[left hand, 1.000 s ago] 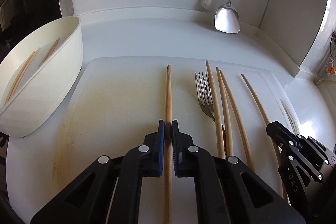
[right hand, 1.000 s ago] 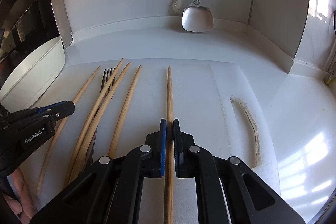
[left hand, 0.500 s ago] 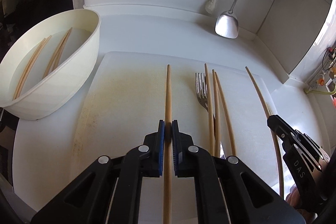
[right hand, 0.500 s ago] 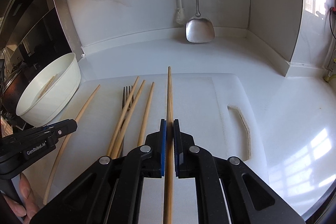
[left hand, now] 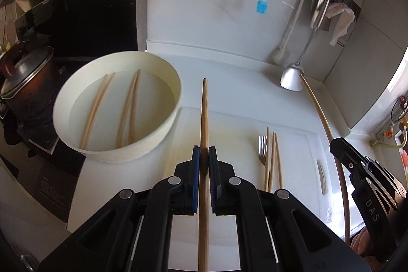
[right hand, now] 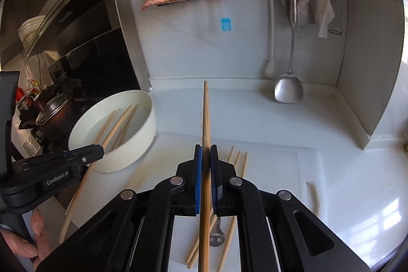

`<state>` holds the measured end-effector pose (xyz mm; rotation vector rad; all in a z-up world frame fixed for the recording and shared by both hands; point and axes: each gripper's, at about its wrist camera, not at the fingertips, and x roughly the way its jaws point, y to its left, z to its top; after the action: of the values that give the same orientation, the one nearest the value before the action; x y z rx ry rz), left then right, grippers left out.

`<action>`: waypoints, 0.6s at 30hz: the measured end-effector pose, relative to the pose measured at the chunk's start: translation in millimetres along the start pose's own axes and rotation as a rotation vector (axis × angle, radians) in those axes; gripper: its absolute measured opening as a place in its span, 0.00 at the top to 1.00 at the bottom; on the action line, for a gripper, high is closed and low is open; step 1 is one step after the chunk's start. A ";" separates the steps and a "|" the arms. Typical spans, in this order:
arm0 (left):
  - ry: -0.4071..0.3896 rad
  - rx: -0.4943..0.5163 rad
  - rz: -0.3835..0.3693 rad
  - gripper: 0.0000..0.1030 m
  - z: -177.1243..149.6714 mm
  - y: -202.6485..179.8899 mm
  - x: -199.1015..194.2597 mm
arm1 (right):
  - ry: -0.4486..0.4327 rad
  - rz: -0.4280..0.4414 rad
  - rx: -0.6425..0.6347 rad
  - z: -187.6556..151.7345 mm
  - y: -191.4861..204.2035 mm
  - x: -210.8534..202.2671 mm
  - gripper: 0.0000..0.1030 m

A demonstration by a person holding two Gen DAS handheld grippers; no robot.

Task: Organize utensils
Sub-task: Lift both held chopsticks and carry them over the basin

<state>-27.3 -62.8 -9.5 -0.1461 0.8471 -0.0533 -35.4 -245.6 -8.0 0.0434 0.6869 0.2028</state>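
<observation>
Both grippers are clamping a chopstick each. Left gripper [left hand: 204, 157] is pinching one wooden chopstick [left hand: 204, 119] between its blue pads, the stick running straight forward along the fingers with its tip hanging in the air just beside the rim of the white bowl [left hand: 163, 134]. Right gripper [right hand: 206, 157] is squeezing a second chopstick [right hand: 205, 124] in the same way, its tip pointing toward the back wall. In the left wrist view the right gripper is showing at the right edge, its chopstick arcing up toward the hanging metal spatula [left hand: 292, 79]. In the right wrist view the left gripper is showing at the left edge, with a person's fingers [right hand: 35, 223] wrapping its handle.

Four chopsticks [left hand: 112, 106] are lying inside the bowl, which is sitting on the white counter at the left corner of the white cutting board [left hand: 301, 144]. On the board, three loose chopsticks [left hand: 272, 159] are lying together with a metal fork [left hand: 262, 149], near one another and well apart from the bowl. A pot with a lid [left hand: 23, 75] is standing on the stove to the left.
</observation>
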 end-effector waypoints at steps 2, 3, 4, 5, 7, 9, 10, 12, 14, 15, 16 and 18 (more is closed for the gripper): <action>-0.014 -0.005 0.015 0.93 9.4 16.2 -5.8 | -0.003 0.030 -0.002 9.7 17.4 4.3 0.94; -0.023 -0.006 0.022 0.93 14.3 25.3 -8.0 | 0.001 0.045 0.000 13.9 27.0 9.6 0.94; -0.032 -0.005 0.028 0.93 20.1 35.4 -9.1 | 0.004 0.056 0.002 17.8 36.6 16.3 0.94; -0.037 -0.001 0.031 0.93 26.2 44.8 -8.8 | 0.002 0.061 0.004 21.2 47.2 22.5 0.94; -0.048 0.007 0.034 0.93 38.1 67.2 -6.6 | -0.008 0.066 0.012 28.5 67.2 36.1 0.94; -0.038 0.020 0.033 0.93 50.7 90.9 0.4 | 0.000 0.066 0.036 35.9 86.5 52.8 0.94; -0.031 0.022 0.027 0.93 56.6 103.1 3.9 | 0.005 0.070 0.048 39.4 96.3 60.5 0.94; -0.018 0.029 0.014 0.93 66.6 127.1 12.8 | 0.016 0.061 0.048 48.1 117.5 79.9 0.94; -0.013 0.038 0.011 0.93 75.0 148.1 23.3 | 0.016 0.056 0.056 55.7 137.1 96.2 0.94; -0.007 0.041 0.011 0.93 79.1 158.0 28.6 | 0.017 0.056 0.064 59.3 146.0 103.9 0.94; 0.000 0.039 0.008 0.93 82.2 166.1 33.6 | 0.020 0.056 0.070 62.3 154.2 110.9 0.94; 0.012 0.037 0.002 0.93 88.4 181.9 42.8 | 0.031 0.056 0.074 67.3 170.6 124.8 0.94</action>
<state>65.3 122.1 -10.9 -0.1100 0.8573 -0.0679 72.1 -51.7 -15.8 0.1304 0.7243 0.2317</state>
